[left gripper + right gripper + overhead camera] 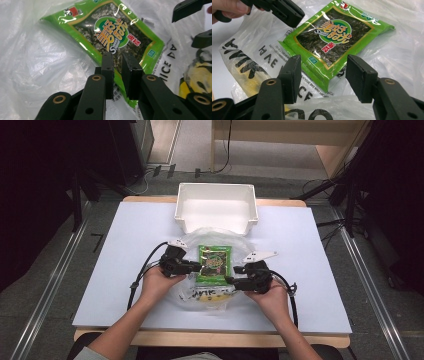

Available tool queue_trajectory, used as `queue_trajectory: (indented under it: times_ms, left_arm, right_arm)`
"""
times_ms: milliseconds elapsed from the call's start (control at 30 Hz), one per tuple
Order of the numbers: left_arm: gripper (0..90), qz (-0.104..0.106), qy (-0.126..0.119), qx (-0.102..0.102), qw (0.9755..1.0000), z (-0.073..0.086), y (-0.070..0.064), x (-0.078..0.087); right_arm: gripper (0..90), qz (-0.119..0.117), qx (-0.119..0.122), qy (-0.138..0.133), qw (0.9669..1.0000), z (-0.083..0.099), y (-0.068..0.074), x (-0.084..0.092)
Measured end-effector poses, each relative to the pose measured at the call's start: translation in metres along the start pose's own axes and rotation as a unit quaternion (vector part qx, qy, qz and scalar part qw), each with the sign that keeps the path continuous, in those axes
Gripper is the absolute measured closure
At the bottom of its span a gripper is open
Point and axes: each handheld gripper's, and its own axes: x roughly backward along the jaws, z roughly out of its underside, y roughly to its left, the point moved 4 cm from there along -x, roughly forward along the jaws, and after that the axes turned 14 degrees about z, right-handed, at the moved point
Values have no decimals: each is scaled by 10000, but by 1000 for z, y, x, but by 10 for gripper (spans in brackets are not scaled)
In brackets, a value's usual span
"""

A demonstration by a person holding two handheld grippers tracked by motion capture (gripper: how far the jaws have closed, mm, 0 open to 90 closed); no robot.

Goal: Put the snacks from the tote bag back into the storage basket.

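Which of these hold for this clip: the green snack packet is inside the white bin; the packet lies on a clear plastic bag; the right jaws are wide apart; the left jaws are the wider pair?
1. The green snack packet is inside the white bin. False: it lies on the table in front of the bin.
2. The packet lies on a clear plastic bag. True.
3. The right gripper has its jaws wide apart. True.
4. The left gripper has the wider jaws. False: only a narrow gap, at the packet's edge.
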Motion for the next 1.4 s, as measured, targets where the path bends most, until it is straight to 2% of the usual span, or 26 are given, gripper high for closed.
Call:
queue_trajectory:
  times_ms: [167, 500, 733, 1100, 1200, 1400]
  left_arm:
    - [810, -47, 105, 38, 9999, 3, 5, -3]
    - [792, 24, 55, 140, 9999, 4, 8, -3]
    - [792, 16, 83, 178, 9998, 6, 10, -1]
    - [793, 14, 90, 294, 9995, 8, 14, 0]
    - [797, -47, 146, 315, 9994, 10, 15, -1]
    - [796, -17, 123, 342, 9993, 10, 16, -1]
  right_arm:
    - [475, 0, 2, 11, 10000, -1, 2, -2]
    - [463, 21, -49, -72, 10000, -6, 2, -3]
    - [455, 60, -195, -115, 9997, -11, 0, -1]
    - [444, 90, -189, -249, 9995, -25, 5, 2]
    - [443, 126, -153, -265, 9995, -30, 5, -1]
    - [439, 103, -159, -233, 9995, -37, 9, -8]
